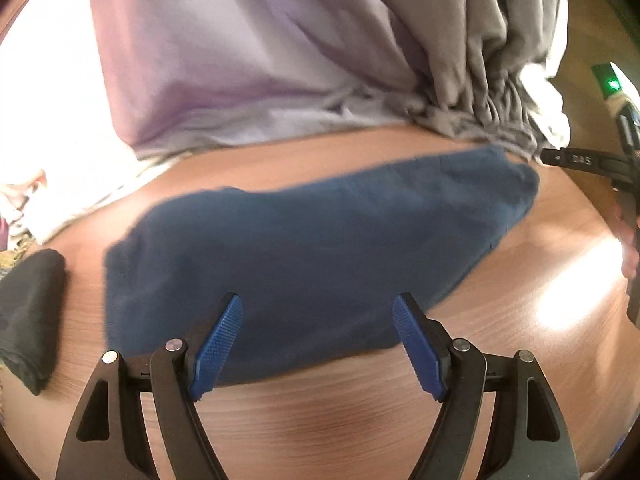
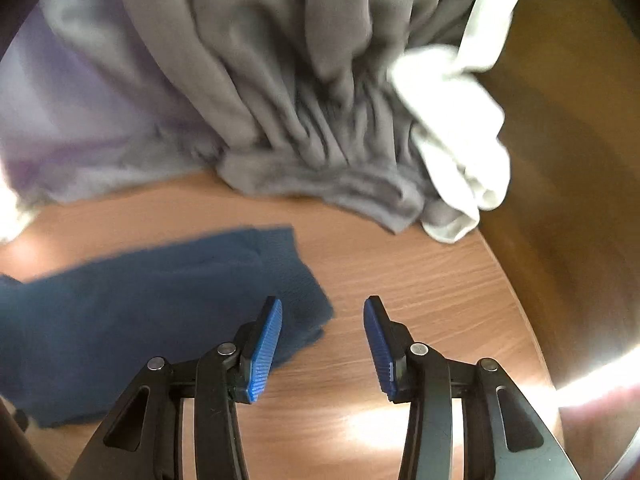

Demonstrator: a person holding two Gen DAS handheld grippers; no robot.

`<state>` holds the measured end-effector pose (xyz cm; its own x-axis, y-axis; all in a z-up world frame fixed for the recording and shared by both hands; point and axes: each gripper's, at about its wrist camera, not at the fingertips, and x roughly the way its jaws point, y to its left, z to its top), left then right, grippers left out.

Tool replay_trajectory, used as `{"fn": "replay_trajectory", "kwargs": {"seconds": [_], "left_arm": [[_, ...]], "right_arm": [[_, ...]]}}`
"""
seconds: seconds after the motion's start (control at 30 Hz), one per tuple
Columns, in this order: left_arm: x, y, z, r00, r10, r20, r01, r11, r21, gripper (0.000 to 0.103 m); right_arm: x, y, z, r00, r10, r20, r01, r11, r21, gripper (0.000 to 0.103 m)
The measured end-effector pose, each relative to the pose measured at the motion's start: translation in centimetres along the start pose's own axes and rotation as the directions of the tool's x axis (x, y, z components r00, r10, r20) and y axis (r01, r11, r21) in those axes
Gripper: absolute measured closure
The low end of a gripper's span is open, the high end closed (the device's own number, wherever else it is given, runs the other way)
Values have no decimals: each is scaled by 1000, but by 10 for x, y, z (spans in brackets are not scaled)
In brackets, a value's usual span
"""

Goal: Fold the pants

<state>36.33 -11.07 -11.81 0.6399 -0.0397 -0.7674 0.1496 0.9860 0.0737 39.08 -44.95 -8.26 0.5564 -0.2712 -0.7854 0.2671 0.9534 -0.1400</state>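
The blue pants [image 1: 304, 256] lie flat and compact on the wooden surface [image 1: 360, 420], soft, light and floppy. Both the left tool [image 1: 318, 346] and right tool [image 2: 323, 350] hover spread, empty. Best pinched at a corner or edge.

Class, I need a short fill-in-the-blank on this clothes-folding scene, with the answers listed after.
1. The folded pants lying on the wooden table are dark ____ in colour.
2. The left gripper and right gripper both have their jaws ____.
3. The garment with the gathered waistband behind the pants is ____.
4. In the left wrist view, a ____ folded cloth lies left of the pants.

Answers: blue; open; grey; black
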Motion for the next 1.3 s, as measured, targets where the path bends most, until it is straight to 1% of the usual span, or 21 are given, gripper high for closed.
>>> {"fn": "replay_trajectory", "kwargs": {"seconds": [0.07, 0.13, 0.17, 0.27, 0.33, 0.37, 0.43, 0.5, 0.57, 0.63, 0.73, 0.77, 0.83, 0.9, 0.97, 1.03, 1.1, 1.17, 1.2, 1.27, 1.3], "left_arm": [[-12, 15, 3, 999, 21, 33, -21, 1000, 2, 25], [-22, 29, 5, 997, 44, 59, -44, 999, 4, 25], [-26, 34, 5, 996, 52, 68, -52, 999, 6, 25], [-34, 54, 4, 990, 101, 101, -104, 994, 26, 25], [-36, 65, 2, 988, 110, 107, -115, 993, 39, 25], [-36, 73, 1, 987, 120, 109, -126, 991, 44, 25], [-34, 89, 1, 987, 116, 110, -123, 991, 56, 25], [-34, 106, 4, 987, 112, 117, -120, 991, 65, 25], [-33, 125, 10, 989, 87, 118, -96, 993, 75, 25], [-29, 144, 18, 992, 53, 110, -64, 994, 92, 25], [-19, 172, 33, 997, -38, 71, 29, 992, 123, 25], [-10, 184, 39, 996, -83, 39, 77, 988, 136, 25], [2, 198, 46, 990, -140, 0, 139, 979, 150, 26], [15, 209, 51, 979, -198, -41, 202, 967, 153, 29], [33, 220, 59, 958, -272, -93, 283, 950, 133, 36], [46, 226, 63, 941, -317, -121, 330, 938, 111, 42], [63, 232, 66, 913, -377, -155, 391, 918, 70, 43], [76, 232, 67, 892, -414, -183, 426, 904, 33, 46], [84, 231, 66, 875, -439, -206, 451, 892, 15, 46], [92, 227, 64, 853, -469, -231, 482, 876, 1, 46], [95, 227, 64, 845, -478, -240, 491, 871, -4, 46]], "right_arm": [[-26, 8, 1, 998, 16, 54, -16, 1000, 14, 60], [-40, 17, 1, 996, 22, 82, -23, 1000, 10, 52], [-47, 23, 0, 995, 36, 90, -37, 999, 11, 51], [-61, 37, -6, 992, 67, 104, -71, 997, 36, 50], [-63, 45, -11, 992, 60, 108, -68, 995, 69, 44], [-64, 50, -14, 992, 64, 109, -74, 994, 87, 43], [-65, 62, -22, 991, 84, 102, -96, 988, 122, 43], [-67, 76, -29, 987, 129, 93, -142, 979, 143, 43], [-69, 94, -34, 983, 163, 82, -173, 976, 131, 43], [-71, 119, -38, 978, 197, 72, -204, 975, 92, 43], [-70, 156, -41, 972, 226, 61, -228, 973, 30, 43], [-69, 167, -42, 971, 231, 58, -232, 973, 14, 43], [-66, 189, -41, 969, 240, 52, -239, 971, -12, 43], [-61, 209, -40, 965, 258, 43, -257, 966, -31, 43], [-58, 223, -41, 963, 266, 35, -265, 963, -43, 43], [-53, 237, -41, 962, 271, 26, -269, 961, -60, 43], [-49, 248, -42, 962, 271, 20, -269, 960, -73, 43], [-43, 256, -42, 964, 264, 14, -262, 962, -83, 43], [-40, 258, -42, 965, 260, 12, -258, 962, -84, 43], [-34, 260, -40, 969, 249, 5, -248, 965, -85, 43], [-30, 259, -38, 969, 246, 6, -245, 966, -84, 43]]}}
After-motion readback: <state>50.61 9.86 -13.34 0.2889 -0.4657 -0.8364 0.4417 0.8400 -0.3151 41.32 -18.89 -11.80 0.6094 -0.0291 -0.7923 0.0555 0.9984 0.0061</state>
